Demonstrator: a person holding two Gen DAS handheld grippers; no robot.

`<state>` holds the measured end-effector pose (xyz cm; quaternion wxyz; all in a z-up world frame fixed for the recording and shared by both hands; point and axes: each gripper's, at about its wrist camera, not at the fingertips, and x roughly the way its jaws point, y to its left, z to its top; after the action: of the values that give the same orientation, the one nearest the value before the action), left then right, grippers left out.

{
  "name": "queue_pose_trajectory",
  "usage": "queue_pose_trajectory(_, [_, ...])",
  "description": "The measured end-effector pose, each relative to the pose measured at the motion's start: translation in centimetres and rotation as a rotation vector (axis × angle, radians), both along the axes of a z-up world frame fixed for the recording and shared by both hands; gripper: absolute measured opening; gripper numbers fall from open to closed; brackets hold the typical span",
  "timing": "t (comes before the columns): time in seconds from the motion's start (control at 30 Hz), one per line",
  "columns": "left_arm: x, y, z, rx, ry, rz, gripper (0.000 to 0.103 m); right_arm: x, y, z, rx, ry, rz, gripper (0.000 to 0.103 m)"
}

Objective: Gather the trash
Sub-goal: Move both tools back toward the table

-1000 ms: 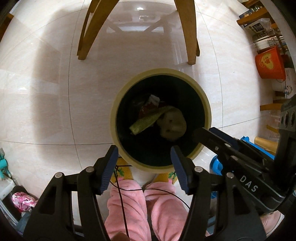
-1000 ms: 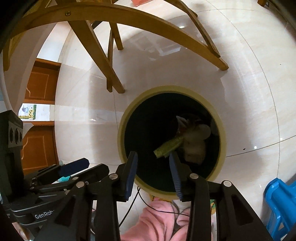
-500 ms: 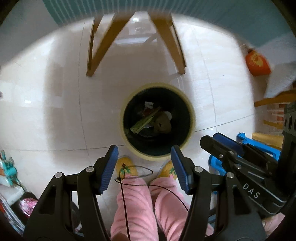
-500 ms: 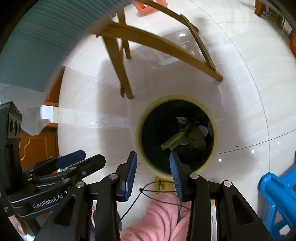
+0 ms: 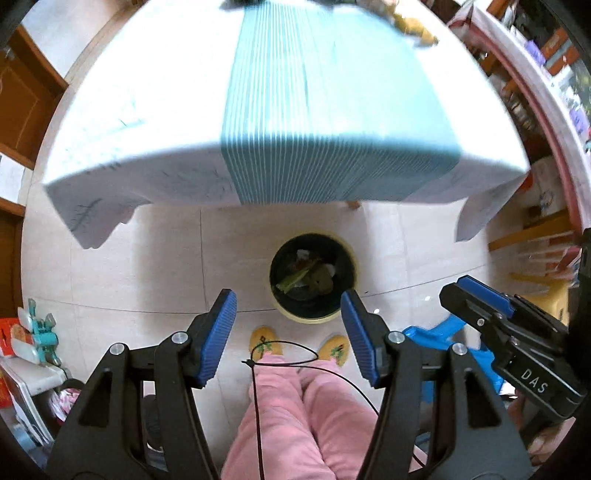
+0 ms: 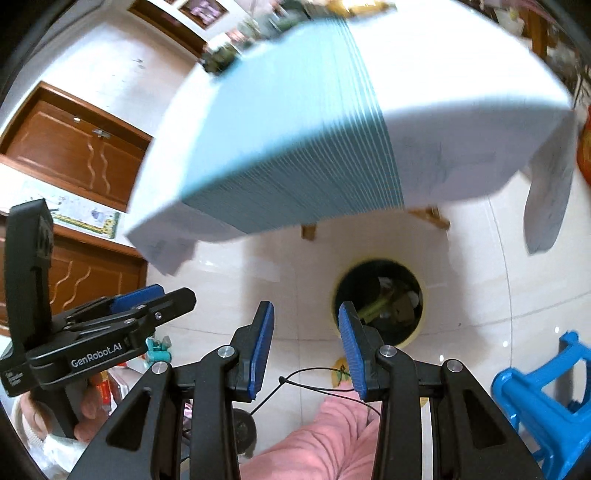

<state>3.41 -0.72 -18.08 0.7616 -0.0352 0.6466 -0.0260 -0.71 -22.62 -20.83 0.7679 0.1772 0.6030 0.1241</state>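
Observation:
A round bin point(image 5: 347, 312) with a yellow rim and a black liner stands on the pale floor, far below both grippers. Inside lie a green strip point(image 5: 295, 277), a brown lump point(image 5: 322, 281) and bits of white paper. The bin also shows in the right wrist view point(image 6: 419, 330). My left gripper point(image 5: 289, 334) is open and empty, high above the bin's near side. My right gripper point(image 6: 306, 350) is open and empty, above the floor left of the bin. Each gripper shows in the other's view: the right one point(image 5: 476, 299), the left one point(image 6: 162, 299).
A table with a white cloth and a blue striped runner point(image 5: 332, 110) fills the upper view. Some small items point(image 5: 413, 22) lie blurred at its far end. A blue plastic stool point(image 6: 546, 398) stands to the right. My pink-trousered legs and yellow slippers point(image 5: 264, 343) are below. Shelves point(image 5: 535, 236) stand right, wooden cabinets point(image 6: 74, 155) left.
Both grippers have risen far from the bin, which now looks small. The table top has come into view above. Both stay open and empty.

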Motion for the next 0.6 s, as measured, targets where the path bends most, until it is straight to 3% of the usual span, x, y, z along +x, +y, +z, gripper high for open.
queue_pose_trajectory(0.13, [0.0, 0.1, 5.2, -0.046, -0.05, 0.022, 0.056, 0.6, 0.1, 6.3, -0.002, -0.062, 0.029, 0.037])
queue_pose_trajectory(0.3, [0.5, -0.1, 12.0, -0.034, -0.152, 0.02, 0.056, 2.0, 0.3, 13.2, 0.014, -0.151, 0.068, 0.037])
queue_pose_trajectory(0.6, [5.1, 2.4, 21.1, -0.019, -0.287, 0.066, 0.056, 6.1, 1.5, 21.5, 0.004, -0.277, 0.107, 0.037])
